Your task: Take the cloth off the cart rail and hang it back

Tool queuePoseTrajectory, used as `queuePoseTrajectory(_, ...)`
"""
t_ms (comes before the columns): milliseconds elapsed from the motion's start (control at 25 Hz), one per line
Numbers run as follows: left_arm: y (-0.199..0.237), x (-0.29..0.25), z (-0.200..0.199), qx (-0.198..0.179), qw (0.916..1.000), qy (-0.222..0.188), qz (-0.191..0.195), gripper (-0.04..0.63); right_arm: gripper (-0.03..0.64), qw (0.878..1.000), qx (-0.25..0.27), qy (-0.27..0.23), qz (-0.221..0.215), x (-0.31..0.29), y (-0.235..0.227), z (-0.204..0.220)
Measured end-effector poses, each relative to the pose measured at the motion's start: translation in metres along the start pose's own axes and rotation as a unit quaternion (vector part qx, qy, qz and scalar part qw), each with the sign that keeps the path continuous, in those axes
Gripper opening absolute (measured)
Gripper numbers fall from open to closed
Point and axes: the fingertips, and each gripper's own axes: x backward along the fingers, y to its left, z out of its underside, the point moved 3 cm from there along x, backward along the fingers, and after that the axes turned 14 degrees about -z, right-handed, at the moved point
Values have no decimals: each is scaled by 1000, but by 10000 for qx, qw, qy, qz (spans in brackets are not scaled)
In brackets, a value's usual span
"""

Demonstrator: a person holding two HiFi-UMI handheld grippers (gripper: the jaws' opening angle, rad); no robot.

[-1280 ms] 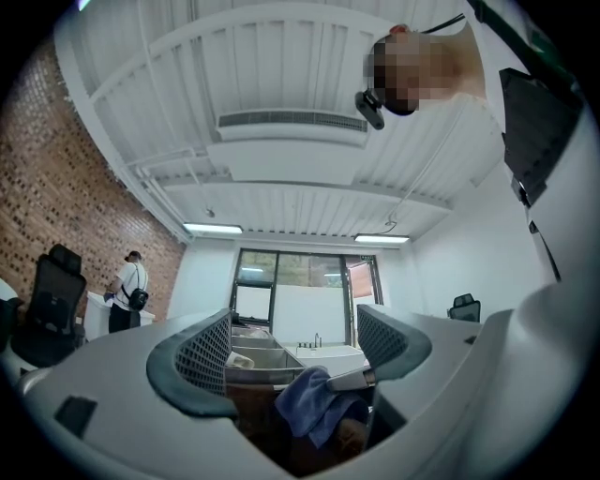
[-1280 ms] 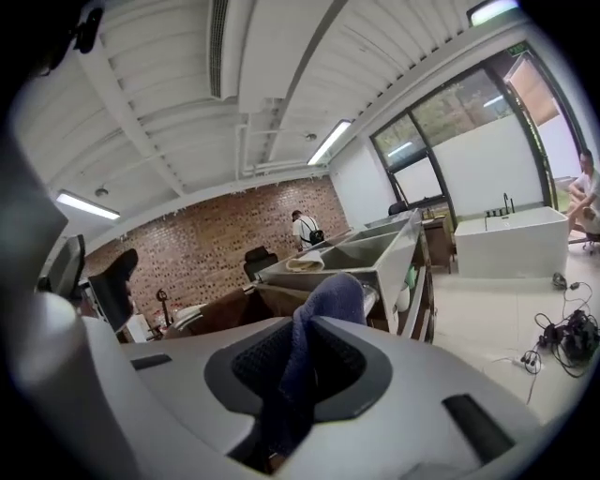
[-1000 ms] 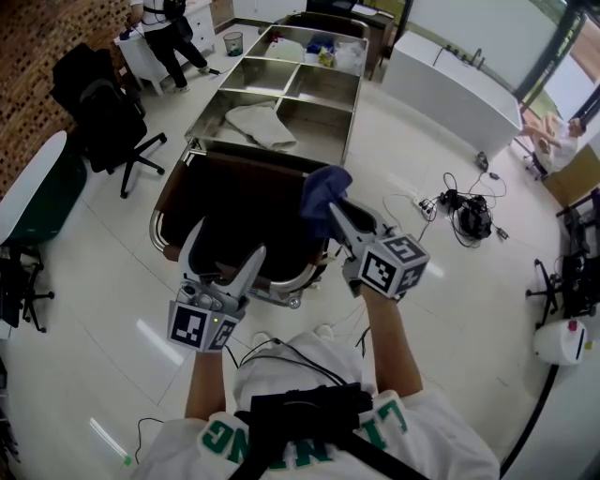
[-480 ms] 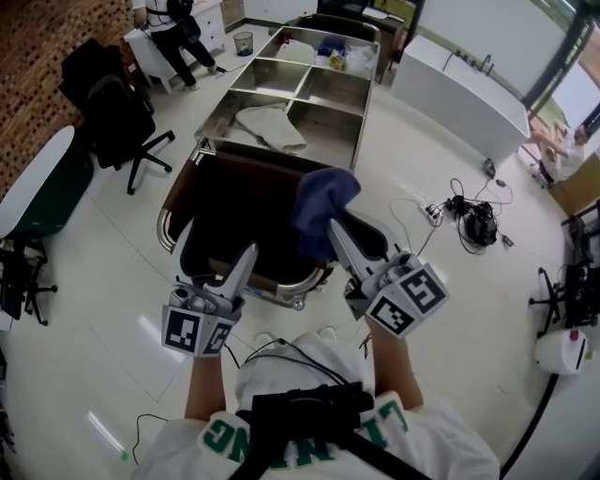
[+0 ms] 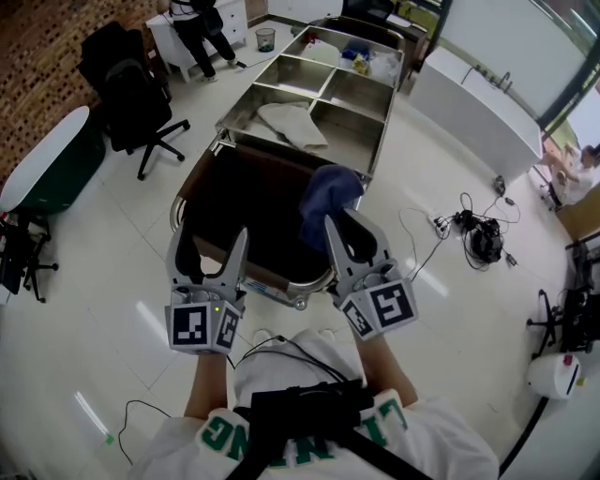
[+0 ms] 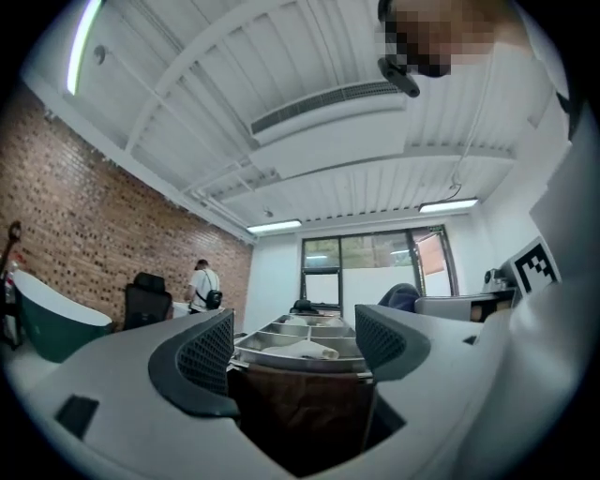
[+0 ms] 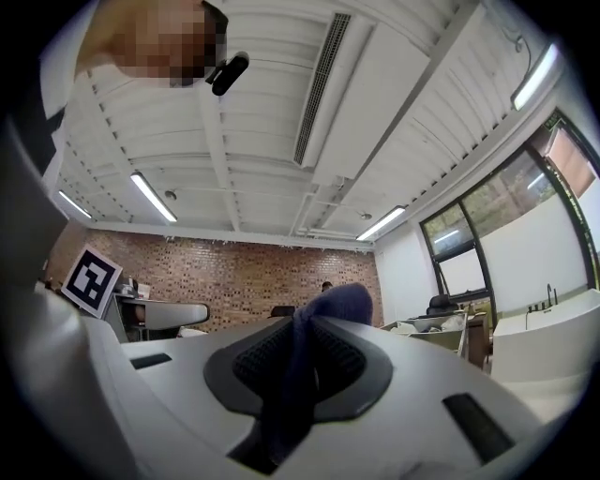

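Now right claw (image 5: 339,219) pinches blue cloth (image 5: 328,192) over cart (image 5: 380,131), near rail (image 5: 272,292).

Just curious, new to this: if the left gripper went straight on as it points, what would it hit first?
Probably the brown bag at the near end of the cart: the open jaws of the left gripper frame it. Depth is unclear.

There are 2 grippers (image 5: 210,239) (image 5: 339,217), 1 blue cloth (image 5: 328,192), 1 pale cloth (image 5: 292,125), 1 cart (image 5: 309,281) and 1 standing person (image 5: 202,23).
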Motion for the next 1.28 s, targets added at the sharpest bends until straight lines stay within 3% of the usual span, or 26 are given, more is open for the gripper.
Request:
queuePoseTrajectory(360, 40, 16, 1, -197, 9979, 17, -624, 379, 64, 9982, -67, 33, -599, -41, 26, 12)
queuePoseTrajectory(520, 67, 30, -5, -47, 9949, -169, -992, 379, 66, 9950, -273, 45, -962, -70, 30, 16)
queuePoseTrajectory(800, 117, 61, -7, -126, 9850, -200, -1711, 379, 66, 9860, -362, 223, -1614, -171, 36, 22)
queuePoseTrajectory(920, 133, 76, -6, -152, 9804, -176, -1955, 379, 65, 9813, -640, 243, -1798, -220, 41, 24)
queuePoseTrajectory(1120, 150, 97, -4, -166, 9733, -76, -2290, 379, 66, 9793, -945, 588, -1688, -289, 36, 44)
queuePoseTrajectory(1280, 163, 108, 6, -114, 9717, 87, -2358, 379, 66, 9751, -1012, 1349, -1437, -329, 38, 101)
